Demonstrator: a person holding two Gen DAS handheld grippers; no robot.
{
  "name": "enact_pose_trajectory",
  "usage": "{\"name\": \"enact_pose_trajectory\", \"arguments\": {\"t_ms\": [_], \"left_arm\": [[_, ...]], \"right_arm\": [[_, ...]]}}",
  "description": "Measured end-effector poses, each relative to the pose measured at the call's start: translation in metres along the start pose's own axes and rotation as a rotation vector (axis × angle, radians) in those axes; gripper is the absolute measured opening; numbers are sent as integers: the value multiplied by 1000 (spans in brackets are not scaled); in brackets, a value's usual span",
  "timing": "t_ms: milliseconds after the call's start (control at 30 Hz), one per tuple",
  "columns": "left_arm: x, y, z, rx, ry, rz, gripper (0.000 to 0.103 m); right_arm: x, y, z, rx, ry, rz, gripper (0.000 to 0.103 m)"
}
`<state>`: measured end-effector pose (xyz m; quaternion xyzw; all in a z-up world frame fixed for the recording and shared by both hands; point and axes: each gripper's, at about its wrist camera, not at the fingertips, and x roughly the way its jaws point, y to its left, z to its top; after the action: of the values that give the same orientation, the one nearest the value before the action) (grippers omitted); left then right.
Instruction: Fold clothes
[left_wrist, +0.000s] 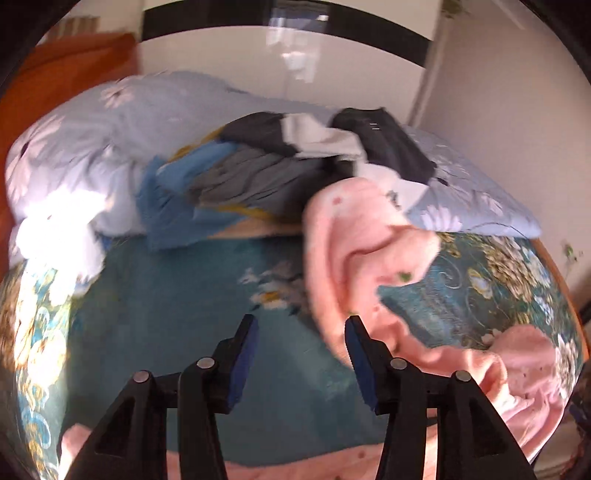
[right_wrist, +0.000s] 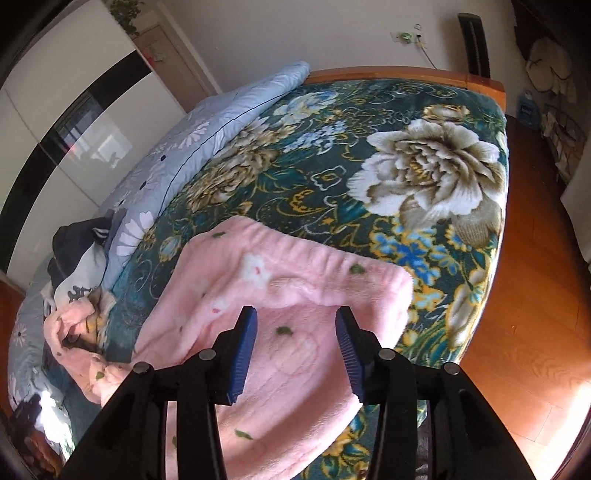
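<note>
A fluffy pink garment (right_wrist: 295, 317) with small green and white flower prints lies on the dark green floral bedspread (right_wrist: 332, 155). Its elastic waistband is folded over toward the bed's near corner. My right gripper (right_wrist: 295, 328) hovers just above that folded part, jaws open, nothing between the pads. In the left wrist view, which is blurred, the pink garment (left_wrist: 369, 266) stretches from the middle down to the right edge. My left gripper (left_wrist: 301, 332) is open over the bedspread (left_wrist: 184, 314), its right fingertip beside the pink cloth's edge, holding nothing.
A pale blue flowered quilt (left_wrist: 92, 147) is bunched along the bed's far side. A heap of dark, white, grey and blue clothes (left_wrist: 295, 147) lies against it. The wooden bed frame (right_wrist: 406, 74) and wooden floor (right_wrist: 535, 295) border the bed; a glossy wardrobe (right_wrist: 55, 129) stands behind.
</note>
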<state>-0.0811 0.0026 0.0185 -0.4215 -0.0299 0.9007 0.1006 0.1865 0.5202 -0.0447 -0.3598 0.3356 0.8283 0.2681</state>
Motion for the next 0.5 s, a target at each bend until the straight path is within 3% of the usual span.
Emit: {"name": "enact_pose_trajectory", "arguments": {"t_ms": [167,333,433,467,500], "left_arm": [[46,-111,40,287,-13,-27,65],[105,-165,45,529,45,99,65],[123,-175,34,645,32,158,63],[127,-175,31,664,26,180,54],[129,-173,31,659,29,182,38]], "right_arm": [[20,32,-18,-43,81,80,46],[38,48,-34,-66,150,134,46],[49,49,-43,-68,191,142,46],[52,48,-45,-62,204,140,46],[55,46,-47,-55,216,137,46]]}}
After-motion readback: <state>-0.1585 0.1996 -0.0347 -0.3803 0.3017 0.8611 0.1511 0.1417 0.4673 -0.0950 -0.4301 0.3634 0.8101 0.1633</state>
